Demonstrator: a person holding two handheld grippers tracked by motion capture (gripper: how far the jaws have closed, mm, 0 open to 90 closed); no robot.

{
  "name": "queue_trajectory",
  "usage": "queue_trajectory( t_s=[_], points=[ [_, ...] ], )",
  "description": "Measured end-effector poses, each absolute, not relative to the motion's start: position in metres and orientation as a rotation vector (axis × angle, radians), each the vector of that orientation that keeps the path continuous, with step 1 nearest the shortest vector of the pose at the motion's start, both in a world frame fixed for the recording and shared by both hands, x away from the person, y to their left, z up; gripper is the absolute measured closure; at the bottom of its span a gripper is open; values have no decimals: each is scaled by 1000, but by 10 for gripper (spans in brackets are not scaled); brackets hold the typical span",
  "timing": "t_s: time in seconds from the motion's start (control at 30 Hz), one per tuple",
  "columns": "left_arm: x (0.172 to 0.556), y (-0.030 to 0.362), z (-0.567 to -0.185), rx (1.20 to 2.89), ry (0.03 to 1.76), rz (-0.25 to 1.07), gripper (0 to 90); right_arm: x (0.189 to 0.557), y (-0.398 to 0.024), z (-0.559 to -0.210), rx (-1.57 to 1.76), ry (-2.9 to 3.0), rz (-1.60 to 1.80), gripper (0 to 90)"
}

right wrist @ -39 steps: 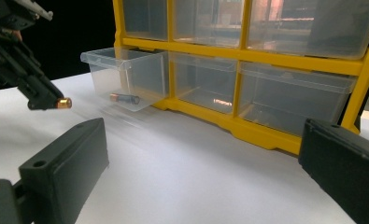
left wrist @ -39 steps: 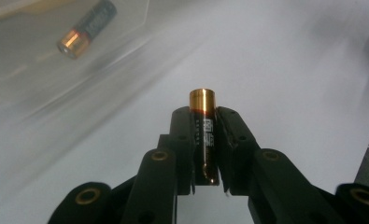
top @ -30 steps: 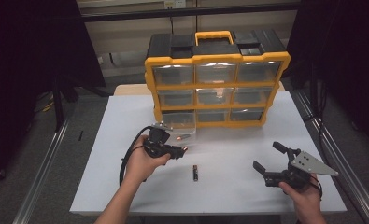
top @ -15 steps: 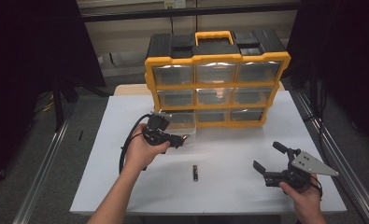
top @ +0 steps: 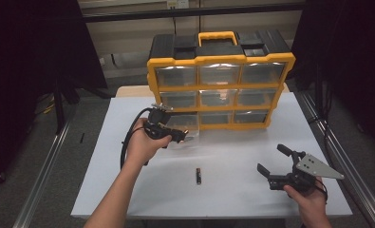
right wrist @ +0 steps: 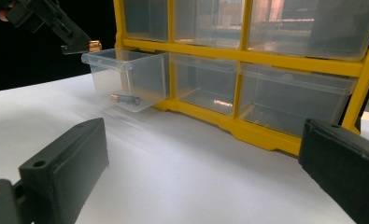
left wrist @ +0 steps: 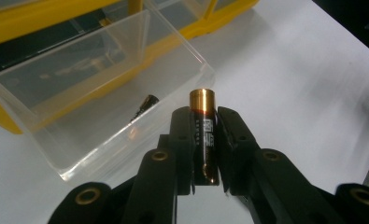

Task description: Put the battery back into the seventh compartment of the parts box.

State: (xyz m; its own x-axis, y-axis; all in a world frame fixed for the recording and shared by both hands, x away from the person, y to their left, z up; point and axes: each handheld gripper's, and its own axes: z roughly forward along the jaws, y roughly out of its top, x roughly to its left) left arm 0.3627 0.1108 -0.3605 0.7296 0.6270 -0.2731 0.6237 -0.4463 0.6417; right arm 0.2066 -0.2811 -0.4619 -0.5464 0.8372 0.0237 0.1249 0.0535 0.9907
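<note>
My left gripper [left wrist: 203,116] is shut on a black-and-gold battery [left wrist: 203,135], whose gold end sticks out past the fingertips. In the high view the left gripper [top: 175,134] hangs at the front edge of a clear drawer [top: 184,124] pulled out of the bottom-left slot of the yellow organizer [top: 220,85]. Another battery [left wrist: 144,106] lies inside this drawer [left wrist: 102,93]. A third battery [top: 199,175] lies on the white table [top: 237,156]. My right gripper [top: 270,157] rests open at the front right, nothing between its jaws.
The organizer [right wrist: 247,60] has three rows of clear drawers and a yellow handle on top. In the right gripper view, the left gripper [right wrist: 74,44] shows above the open drawer [right wrist: 126,79]. Metal rails run along both sides of the table, and dark curtains stand behind them.
My left hand has risen and moved away from the table's middle toward the open drawer, carrying the battery. The right gripper and the loose battery have stayed put.
</note>
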Motion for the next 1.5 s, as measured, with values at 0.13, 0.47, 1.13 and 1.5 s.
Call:
queue_trajectory(
  t_s=[0.13, 0.47, 1.13, 1.5],
  points=[
    [367, 111, -355, 2170, 943, 15, 774, 207, -281, -462, 967, 1743, 1544, 13],
    [382, 111, -350, 2164, 966, 66, 774, 206, -281, -462, 969, 1740, 1547, 14],
    [403, 109, -366, 2148, 1040, 103, 774, 206, -281, -462, 966, 1743, 1548, 14],
    [408, 104, -374, 2157, 1044, 137, 774, 207, -282, -462, 966, 1742, 1548, 13]
  ],
)
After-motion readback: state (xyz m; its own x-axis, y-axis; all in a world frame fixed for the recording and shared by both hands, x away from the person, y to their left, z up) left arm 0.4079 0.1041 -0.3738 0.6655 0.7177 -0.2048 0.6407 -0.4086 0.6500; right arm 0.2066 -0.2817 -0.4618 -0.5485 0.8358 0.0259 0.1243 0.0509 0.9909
